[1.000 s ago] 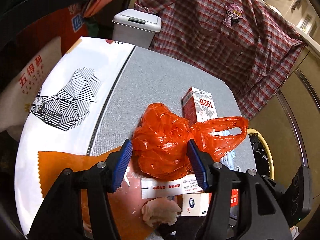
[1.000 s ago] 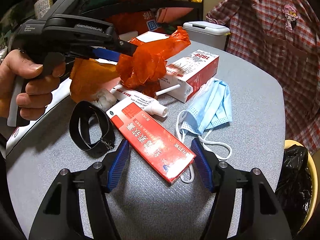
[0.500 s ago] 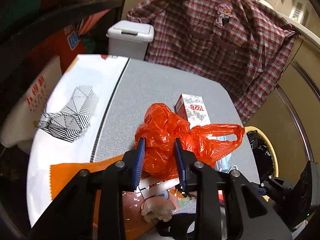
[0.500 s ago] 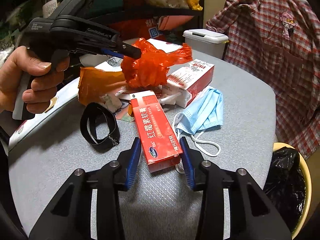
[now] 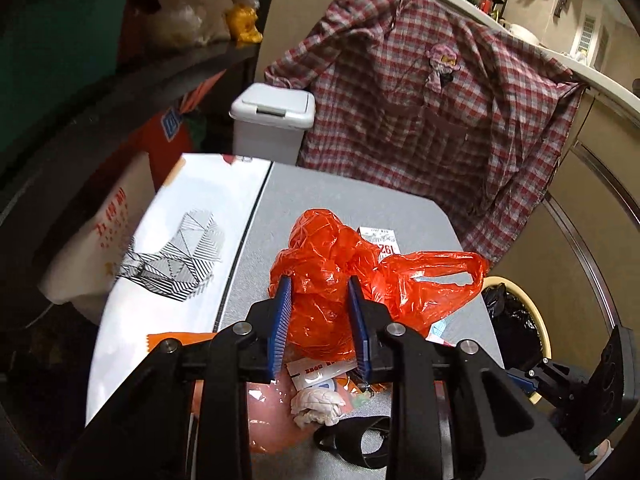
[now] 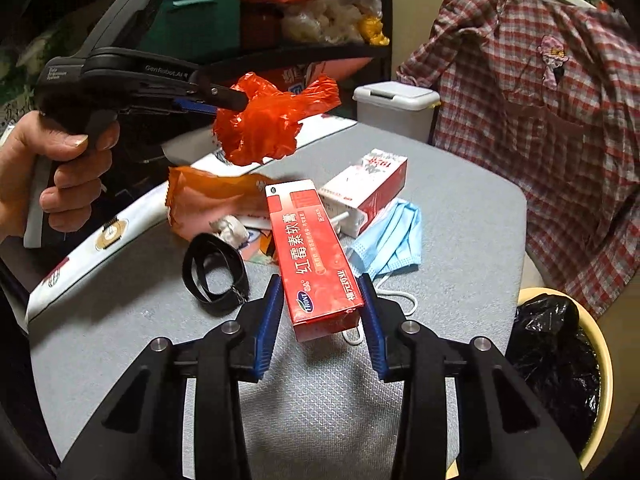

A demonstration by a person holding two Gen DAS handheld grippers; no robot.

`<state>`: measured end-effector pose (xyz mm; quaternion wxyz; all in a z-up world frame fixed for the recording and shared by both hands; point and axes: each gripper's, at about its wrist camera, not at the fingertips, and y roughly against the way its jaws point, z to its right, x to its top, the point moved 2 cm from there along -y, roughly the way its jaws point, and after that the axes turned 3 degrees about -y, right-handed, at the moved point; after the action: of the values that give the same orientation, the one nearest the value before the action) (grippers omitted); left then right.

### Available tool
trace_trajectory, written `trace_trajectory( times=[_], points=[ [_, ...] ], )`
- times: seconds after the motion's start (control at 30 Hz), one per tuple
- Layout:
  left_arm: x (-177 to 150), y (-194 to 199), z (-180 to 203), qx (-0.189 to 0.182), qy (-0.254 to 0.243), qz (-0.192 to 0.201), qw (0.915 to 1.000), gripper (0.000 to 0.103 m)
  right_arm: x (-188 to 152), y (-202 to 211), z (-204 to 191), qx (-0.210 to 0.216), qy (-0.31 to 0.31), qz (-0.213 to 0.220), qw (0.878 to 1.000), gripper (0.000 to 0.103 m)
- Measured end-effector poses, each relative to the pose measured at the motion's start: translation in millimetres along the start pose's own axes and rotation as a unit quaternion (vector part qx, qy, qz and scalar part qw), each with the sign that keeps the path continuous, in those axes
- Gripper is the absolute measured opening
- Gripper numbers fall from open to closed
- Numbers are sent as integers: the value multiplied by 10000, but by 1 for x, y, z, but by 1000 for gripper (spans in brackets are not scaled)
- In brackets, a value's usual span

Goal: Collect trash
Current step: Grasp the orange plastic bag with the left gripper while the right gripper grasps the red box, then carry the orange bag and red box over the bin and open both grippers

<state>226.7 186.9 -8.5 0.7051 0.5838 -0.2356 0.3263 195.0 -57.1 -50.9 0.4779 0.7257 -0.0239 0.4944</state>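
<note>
My left gripper is shut on a crumpled orange plastic bag, lifted clear of the grey table; the right wrist view shows that bag hanging from it in the air. My right gripper is shut on the near end of a long red ointment box, which is raised and tilted off the table. Left on the table are a red-and-white carton, a blue face mask, an orange wrapper, a crumpled tissue and a black strap.
A yellow bin lined with a black bag stands on the floor at the table's right edge. A white lidded bin sits behind the table. A plaid shirt hangs at the back right. A white printed bag covers the table's left side.
Both grippers went from open to shut, the left on the orange bag and the right on the red box. Both have since risen, lifting the bag and the box off the table.
</note>
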Motion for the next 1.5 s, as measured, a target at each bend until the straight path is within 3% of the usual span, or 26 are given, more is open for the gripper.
trace_trajectory(
  times=[0.7,1.5],
  points=[
    [0,66,34,77,78,661,9978,28,-1,77,27,-487,-861,862,9914,38],
    [2,64,93,-223,-142,757,9968,28,-29,136,98,-1370,-1836,1358,9639,38]
  ],
)
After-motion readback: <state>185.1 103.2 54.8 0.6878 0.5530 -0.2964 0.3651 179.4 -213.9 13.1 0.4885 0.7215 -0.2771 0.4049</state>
